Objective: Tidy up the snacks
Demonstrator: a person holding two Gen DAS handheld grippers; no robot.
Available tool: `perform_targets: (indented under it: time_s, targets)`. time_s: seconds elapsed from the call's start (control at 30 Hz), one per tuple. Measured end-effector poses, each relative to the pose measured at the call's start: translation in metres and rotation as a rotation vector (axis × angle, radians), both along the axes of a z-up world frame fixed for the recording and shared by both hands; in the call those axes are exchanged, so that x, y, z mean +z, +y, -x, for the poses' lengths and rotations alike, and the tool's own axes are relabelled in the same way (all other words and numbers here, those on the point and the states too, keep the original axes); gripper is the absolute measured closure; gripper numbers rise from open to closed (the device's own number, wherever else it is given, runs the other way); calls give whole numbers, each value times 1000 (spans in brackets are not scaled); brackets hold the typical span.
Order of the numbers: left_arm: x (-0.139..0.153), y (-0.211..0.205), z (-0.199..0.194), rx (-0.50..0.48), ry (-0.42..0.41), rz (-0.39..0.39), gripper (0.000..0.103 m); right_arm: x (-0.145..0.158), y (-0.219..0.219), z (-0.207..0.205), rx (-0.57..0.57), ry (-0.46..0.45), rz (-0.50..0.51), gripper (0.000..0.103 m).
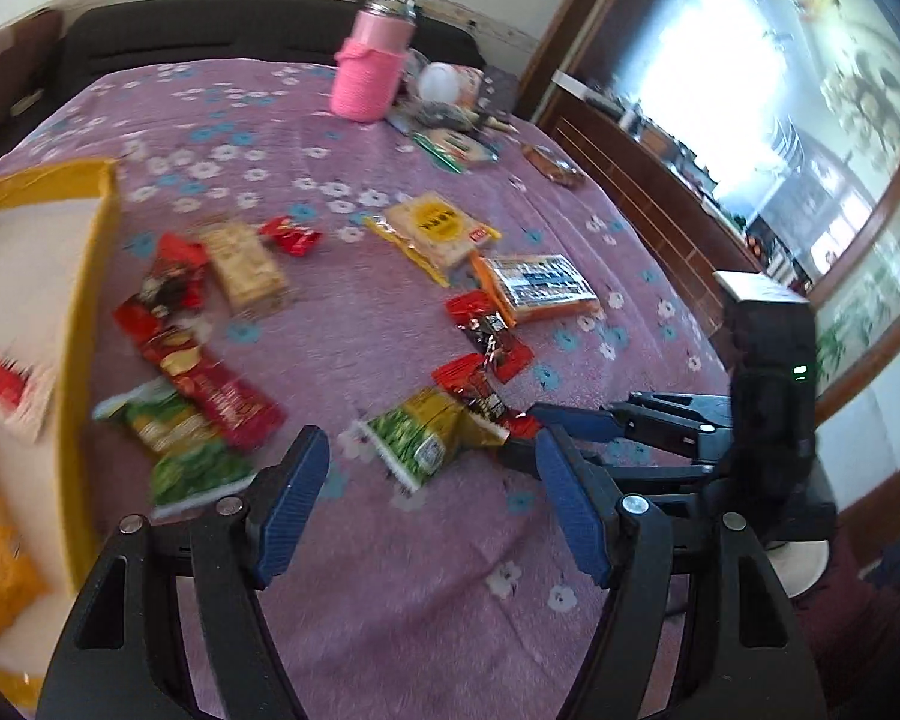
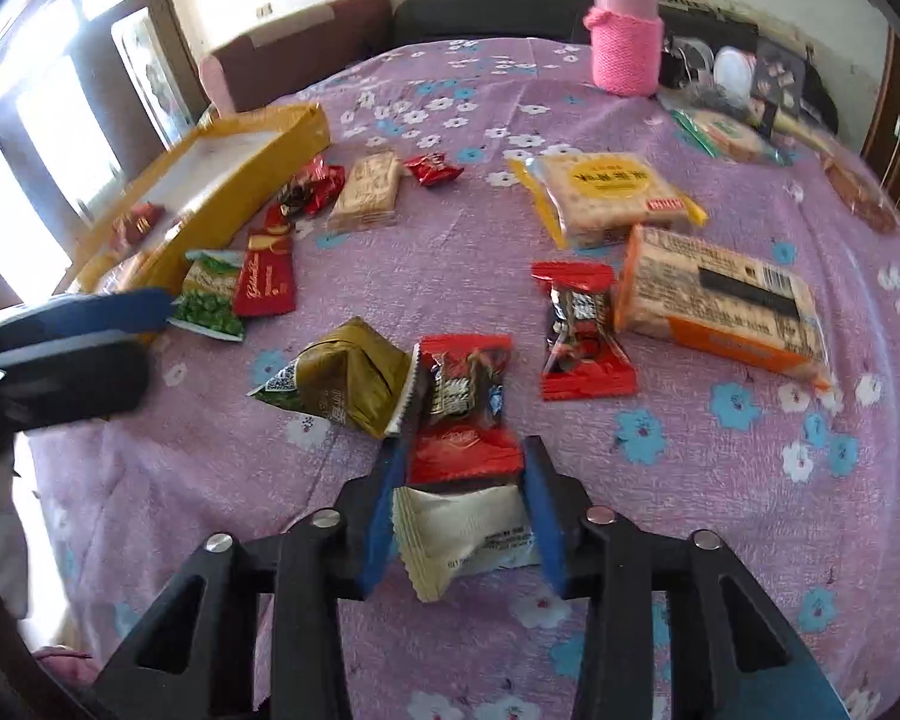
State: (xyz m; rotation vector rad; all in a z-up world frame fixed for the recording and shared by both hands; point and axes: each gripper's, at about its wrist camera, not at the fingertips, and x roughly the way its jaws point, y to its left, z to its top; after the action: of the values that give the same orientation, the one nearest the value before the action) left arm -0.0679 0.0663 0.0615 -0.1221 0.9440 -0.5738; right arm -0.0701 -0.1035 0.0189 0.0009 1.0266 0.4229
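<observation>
Snack packets lie scattered on a purple flowered cloth [image 2: 480,228]. My right gripper [image 2: 465,480] is shut on a red candy packet [image 2: 465,402], its blue pads pressed against both sides. A green-gold pea packet [image 2: 342,381] lies just left of it. My left gripper [image 1: 432,492] is open and empty, hovering above the cloth near that pea packet [image 1: 426,438]. A yellow box [image 1: 84,312] with a few snacks inside stands at the left. My right gripper also shows in the left wrist view [image 1: 546,423].
A pink-sleeved bottle [image 2: 624,30] stands at the back. Yellow cracker pack [image 2: 606,192], orange cracker pack [image 2: 720,306], another red candy [image 2: 582,330] and several red and green packets [image 2: 240,288] by the box lie around. Clutter [image 2: 738,102] sits at back right.
</observation>
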Motion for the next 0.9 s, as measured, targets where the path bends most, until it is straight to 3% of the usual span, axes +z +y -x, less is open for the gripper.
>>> perform_targets:
  time_s: [0.33,0.43,0.53,0.63,0.67,0.73,0.8,0.9]
  targets:
    - [-31,-37,-25,-141,21,-114,32,5,-35,5,-54,21,-118,75]
    - [-34,-42,-22,-139,9,-157,45,8,-36,4,-57,14,-132,81]
    - [-29,-39,-16,-124,-17,-147,56,14,-33,5,-55,4,-130,85]
    - [-23,-31,-14,-95,-30,-122,56,19,-30,8,-53,-6,-132,89]
    - [-21,-27,-13,-87,-33,-111,56,20,-30,8,-54,-8,-139,99]
    - [-15,-18,-8,-73,-40,-86,56,24,-34,9,-65,-6,-178,101]
    - [-8,-10,-4,-62,-50,-61,56,28,-39,9,-81,-13,-190,101]
    - [0,2,4,-51,-57,-9,56,29,-53,8,-140,-26,-226,91]
